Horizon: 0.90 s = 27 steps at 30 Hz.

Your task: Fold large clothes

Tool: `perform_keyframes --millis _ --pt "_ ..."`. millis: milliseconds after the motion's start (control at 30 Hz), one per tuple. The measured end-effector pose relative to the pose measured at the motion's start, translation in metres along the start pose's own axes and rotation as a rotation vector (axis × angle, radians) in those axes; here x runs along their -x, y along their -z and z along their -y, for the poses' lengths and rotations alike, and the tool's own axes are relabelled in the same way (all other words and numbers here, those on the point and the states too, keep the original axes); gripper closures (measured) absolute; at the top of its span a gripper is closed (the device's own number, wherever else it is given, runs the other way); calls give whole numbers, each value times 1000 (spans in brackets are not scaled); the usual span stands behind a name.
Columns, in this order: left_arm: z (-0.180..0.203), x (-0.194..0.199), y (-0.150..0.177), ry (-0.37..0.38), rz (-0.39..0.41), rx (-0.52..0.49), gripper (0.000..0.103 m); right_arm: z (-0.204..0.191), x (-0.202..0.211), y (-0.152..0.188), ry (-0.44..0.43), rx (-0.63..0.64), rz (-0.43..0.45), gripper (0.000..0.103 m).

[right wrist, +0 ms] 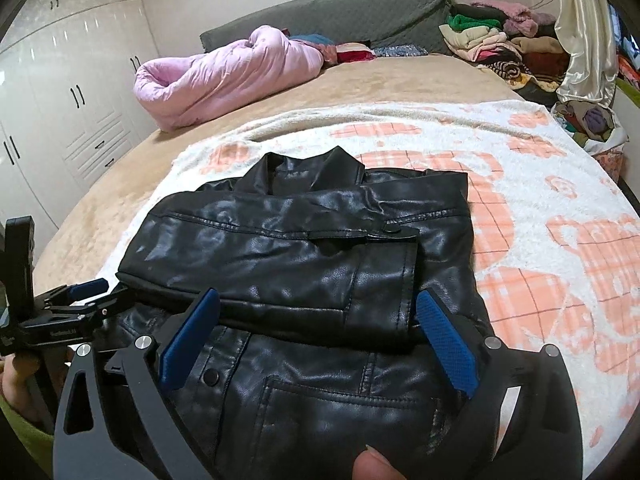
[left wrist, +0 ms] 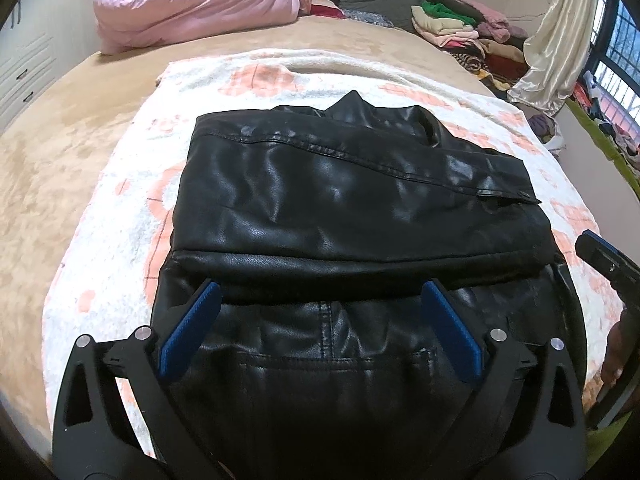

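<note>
A black leather jacket lies partly folded on a white and orange blanket, its sleeves laid across the body and the collar at the far end. My left gripper hovers over the near fold with its blue pads wide apart and nothing between them. In the right wrist view the same jacket shows a cuff with a snap on top. My right gripper stands open above the folded sleeve's edge, clear of the leather. The left gripper appears at the left side there, and the right gripper's body shows at the right edge of the left wrist view.
The blanket covers a tan bed. A rolled pink quilt lies at the far left, with a grey headboard behind. Piled clothes and a cream curtain stand at the far right. White wardrobes line the left wall. A thumb shows at the bottom.
</note>
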<state>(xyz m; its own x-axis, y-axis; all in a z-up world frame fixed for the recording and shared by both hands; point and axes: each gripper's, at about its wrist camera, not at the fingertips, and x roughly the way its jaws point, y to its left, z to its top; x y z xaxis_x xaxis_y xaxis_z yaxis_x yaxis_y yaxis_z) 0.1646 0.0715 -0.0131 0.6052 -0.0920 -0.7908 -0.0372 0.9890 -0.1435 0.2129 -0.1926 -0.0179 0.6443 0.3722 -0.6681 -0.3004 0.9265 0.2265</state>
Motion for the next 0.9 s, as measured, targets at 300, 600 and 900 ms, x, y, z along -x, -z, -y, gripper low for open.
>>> perform_keyframes --millis 300,600,900 --pt "10 13 6 -1 16 -25 9 -1 17 1 -11 -3 19 5" --pt "14 27 14 -3 30 -36 9 -4 33 10 -30 9 27 5" --pt "14 43 25 3 41 -41 9 -7 52 21 -52 19 32 5"
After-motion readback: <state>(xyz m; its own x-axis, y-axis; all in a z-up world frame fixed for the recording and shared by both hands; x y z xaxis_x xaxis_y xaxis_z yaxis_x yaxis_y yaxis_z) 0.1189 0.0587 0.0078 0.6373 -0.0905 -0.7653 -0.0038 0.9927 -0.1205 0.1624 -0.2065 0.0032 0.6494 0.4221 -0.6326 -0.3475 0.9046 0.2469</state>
